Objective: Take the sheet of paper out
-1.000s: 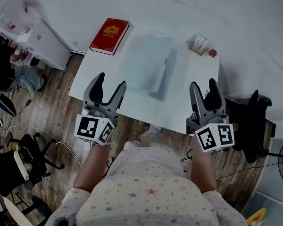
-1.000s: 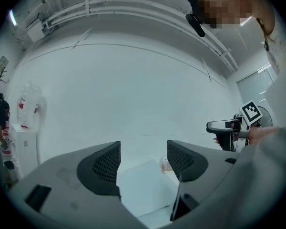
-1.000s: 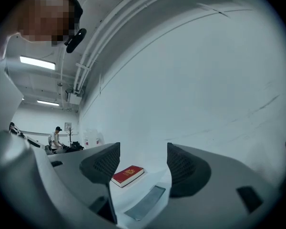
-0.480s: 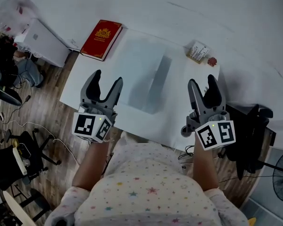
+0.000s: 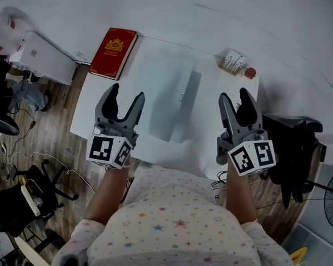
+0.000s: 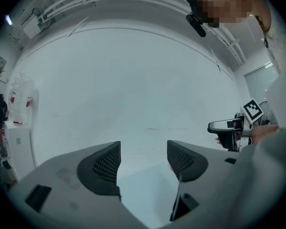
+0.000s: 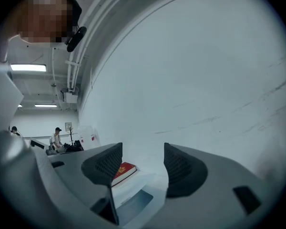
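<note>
- Plainly, the first hazard is slip: the pale, translucent flat folder (image 5: 165, 96) lies loose on the white table (image 5: 227, 132), beyond and between the left gripper (image 5: 127, 92) and the right gripper (image 5: 233, 94). Nothing pins it, so a pull on the sheet of paper could drag it along.
- A pinch could also catch cover and sheet together and crease them. I cannot tell the paper from the folder, and judge that it is inside.
- The red hardcover book (image 5: 113, 52) at the table's far left corner sits well apart, little threat.
- Left gripper: jaws spread wide, nothing between them, touching nothing, above the near table edge.
- Right gripper: likewise released and empty, over the near right edge.
</note>
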The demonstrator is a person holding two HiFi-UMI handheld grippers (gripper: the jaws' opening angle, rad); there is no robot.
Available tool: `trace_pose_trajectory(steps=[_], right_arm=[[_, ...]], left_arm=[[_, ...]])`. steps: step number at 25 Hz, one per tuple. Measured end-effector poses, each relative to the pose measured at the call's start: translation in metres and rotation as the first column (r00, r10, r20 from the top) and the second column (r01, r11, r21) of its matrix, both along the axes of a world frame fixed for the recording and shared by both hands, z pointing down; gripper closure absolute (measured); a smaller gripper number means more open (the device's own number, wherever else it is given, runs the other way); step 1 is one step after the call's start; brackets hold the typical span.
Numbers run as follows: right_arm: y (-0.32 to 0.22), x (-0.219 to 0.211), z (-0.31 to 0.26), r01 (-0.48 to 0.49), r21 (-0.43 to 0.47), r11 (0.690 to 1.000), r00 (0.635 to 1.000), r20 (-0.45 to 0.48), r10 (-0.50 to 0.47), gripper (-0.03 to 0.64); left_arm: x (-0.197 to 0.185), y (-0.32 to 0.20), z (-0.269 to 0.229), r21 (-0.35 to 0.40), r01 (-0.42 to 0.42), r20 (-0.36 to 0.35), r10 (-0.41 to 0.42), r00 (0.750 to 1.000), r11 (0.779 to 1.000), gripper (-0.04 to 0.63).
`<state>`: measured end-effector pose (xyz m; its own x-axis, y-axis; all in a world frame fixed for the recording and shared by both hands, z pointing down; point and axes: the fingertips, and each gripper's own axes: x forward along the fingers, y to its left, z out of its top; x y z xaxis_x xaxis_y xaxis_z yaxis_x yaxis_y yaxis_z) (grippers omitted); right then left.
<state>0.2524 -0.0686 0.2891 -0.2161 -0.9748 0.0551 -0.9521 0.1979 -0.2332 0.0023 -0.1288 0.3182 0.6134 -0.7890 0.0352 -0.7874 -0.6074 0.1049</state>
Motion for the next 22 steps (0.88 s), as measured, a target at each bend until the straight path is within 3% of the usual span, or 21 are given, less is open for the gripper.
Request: trace_pose_trajectory(steps=[15,22], right_arm=[[-0.059,-0.031,0.059,0.069,-0.124,0.990,0.993,0.102,-0.056,0.426],[-0.077,-0.040,0.105,0.105,-0.227,0.968,0.991,0.108,-0.083,0.466]], left_arm=[[-0.004,-0.036,0.037,-0.069,-0.014,-0.028,0.013,1.000,0.998,0.314],[-0.005,-0.036,0.055,-0.093,-0.012,-0.029,0.010,1.000,0.996,0.314]])
